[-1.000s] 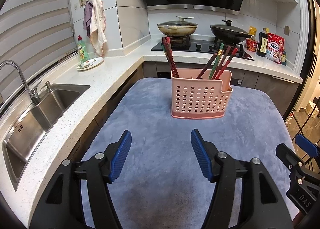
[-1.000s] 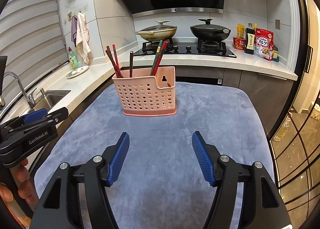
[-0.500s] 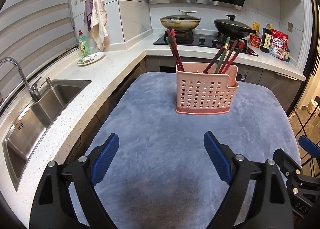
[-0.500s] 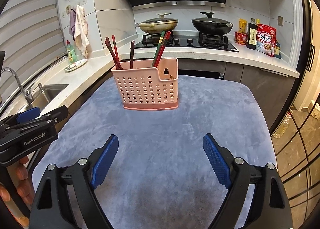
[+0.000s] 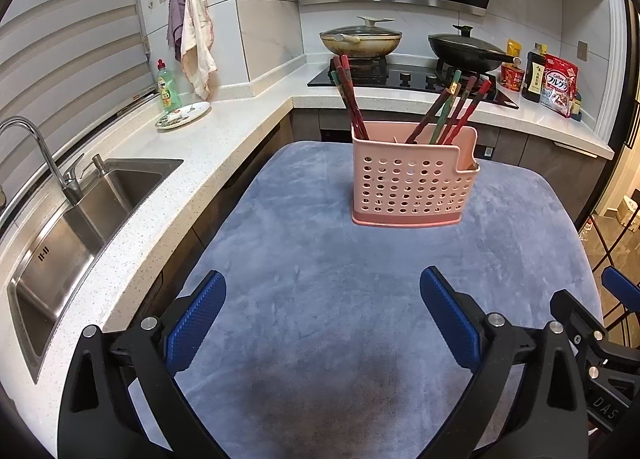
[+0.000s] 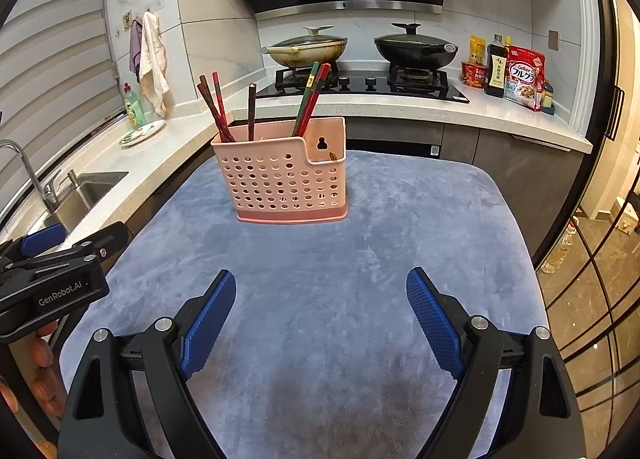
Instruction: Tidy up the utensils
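We hold the left claw (image 5: 322, 313) and right claw (image 6: 320, 317) spread wide and empty above the grey-blue plush-covered desk (image 5: 320, 271), with the perforated pink plastic utensil basket (image 6: 282, 179) standing ahead of both, its red, brown and green chopsticks (image 6: 310, 99) leaning inside. We judge any regrouping should pinch one stick high on its shaft, lifting straight up. The basket's inner dividers and the sticks' lower ends are hidden.
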`<state>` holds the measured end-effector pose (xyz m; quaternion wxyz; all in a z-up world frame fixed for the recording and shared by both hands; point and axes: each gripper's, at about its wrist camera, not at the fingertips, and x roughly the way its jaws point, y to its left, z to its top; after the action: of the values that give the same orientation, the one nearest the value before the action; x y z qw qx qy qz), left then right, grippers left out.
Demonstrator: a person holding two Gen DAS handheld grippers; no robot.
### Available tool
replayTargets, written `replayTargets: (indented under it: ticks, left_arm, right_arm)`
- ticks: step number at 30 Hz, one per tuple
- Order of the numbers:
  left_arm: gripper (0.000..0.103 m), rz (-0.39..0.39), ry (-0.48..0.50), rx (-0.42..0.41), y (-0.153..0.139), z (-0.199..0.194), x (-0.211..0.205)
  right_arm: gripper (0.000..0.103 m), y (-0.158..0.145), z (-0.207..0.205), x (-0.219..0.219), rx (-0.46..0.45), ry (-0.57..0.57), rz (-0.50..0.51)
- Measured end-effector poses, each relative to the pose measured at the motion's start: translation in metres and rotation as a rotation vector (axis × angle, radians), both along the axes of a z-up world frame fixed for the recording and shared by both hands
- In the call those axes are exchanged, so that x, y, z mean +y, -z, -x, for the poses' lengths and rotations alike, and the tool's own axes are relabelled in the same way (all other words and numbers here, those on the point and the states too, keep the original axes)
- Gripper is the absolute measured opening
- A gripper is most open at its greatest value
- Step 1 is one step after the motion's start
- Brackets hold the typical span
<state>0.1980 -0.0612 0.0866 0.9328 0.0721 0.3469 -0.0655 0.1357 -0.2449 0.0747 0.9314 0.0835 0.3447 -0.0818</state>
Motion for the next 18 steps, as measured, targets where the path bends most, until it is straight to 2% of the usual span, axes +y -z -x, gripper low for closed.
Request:
replayTargets:
  ticks: [18]
  left_arm:
    - [0.094,-0.006,-0.001,0.027,0.009,-0.016,-0.012]
  right_arm:
    - [0.084,0.008,-0.020,-0.004,0.011,-0.013,-0.011]
